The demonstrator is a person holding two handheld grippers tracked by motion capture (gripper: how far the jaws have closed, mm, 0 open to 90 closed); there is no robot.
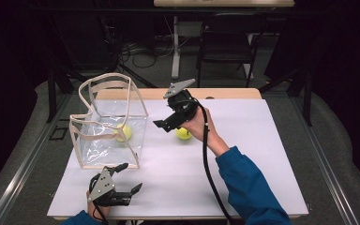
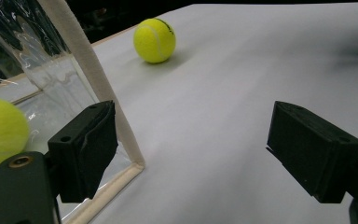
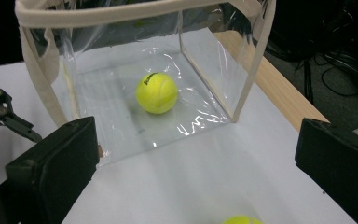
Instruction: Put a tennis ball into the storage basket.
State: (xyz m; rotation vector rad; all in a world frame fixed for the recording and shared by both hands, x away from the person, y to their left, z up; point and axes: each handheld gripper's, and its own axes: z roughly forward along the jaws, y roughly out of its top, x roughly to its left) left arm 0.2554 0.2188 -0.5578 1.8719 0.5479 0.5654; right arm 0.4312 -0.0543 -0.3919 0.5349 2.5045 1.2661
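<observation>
High view: clear bag upright on bench, mouth up; one tennis ball inside, 2nd ball just R of bag, under right gripper, jaws open. Left gripper near bag's front corner, open.

Left gripper view: 2nd ball beyond jaws.

Right gripper view: inner ball w/ dark print, unreadable, ahead btw jaws.

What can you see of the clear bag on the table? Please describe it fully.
The clear bag is a box-shaped tote of transparent, crinkled plastic with beige fabric edging and loop handles. It stands upright and open at the top on the white table, toward its left side. One yellow tennis ball rests on its floor. Neither gripper touches it.
</observation>
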